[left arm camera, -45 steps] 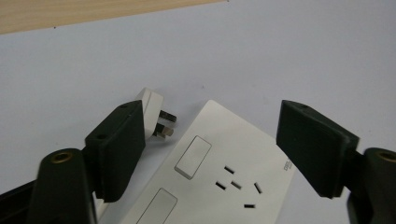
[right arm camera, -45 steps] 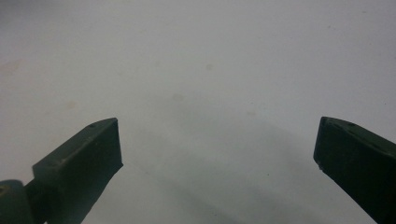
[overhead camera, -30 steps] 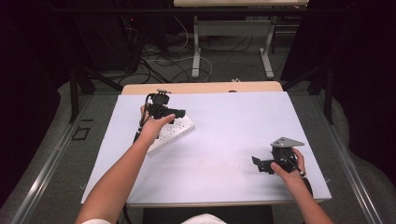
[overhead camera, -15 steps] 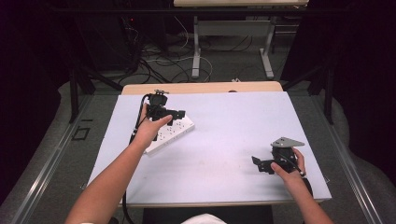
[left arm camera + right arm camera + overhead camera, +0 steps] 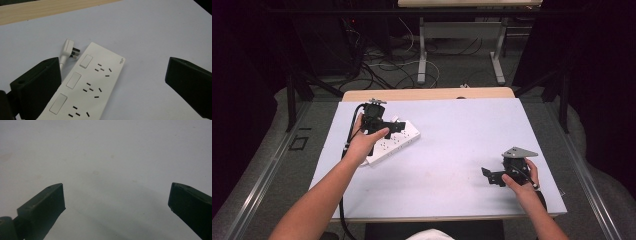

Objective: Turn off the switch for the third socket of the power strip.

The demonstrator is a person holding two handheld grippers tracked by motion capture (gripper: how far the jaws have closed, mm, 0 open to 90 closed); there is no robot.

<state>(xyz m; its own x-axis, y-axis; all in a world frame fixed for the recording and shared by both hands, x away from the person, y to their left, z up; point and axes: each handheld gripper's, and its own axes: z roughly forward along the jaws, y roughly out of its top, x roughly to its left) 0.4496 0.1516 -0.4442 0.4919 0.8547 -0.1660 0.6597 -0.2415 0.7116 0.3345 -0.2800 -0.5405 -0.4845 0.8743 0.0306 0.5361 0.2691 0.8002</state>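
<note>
My left gripper (image 5: pixel 398 126) hangs over the white power strip (image 5: pixel 88 87), jaws spread wide and gripping nothing. The strip lies flat on the table's (image 5: pixel 452 130) left side, three switches and three socket groups facing up. Its white plug (image 5: pixel 68 49) rests just beside it, perhaps touching. My right gripper (image 5: pixel 488 176), also wide apart, idles near the right front edge.

Even overhead light renders the white table (image 5: pixel 447 150) bright against dark surroundings, the high view is soft and grainy, the power strip (image 5: pixel 87 87) between the left gripper (image 5: pixel 112 85) jaws is sharp, and the right gripper (image 5: pixel 116 207) view is hazy with a soft shadow between its jaws.
</note>
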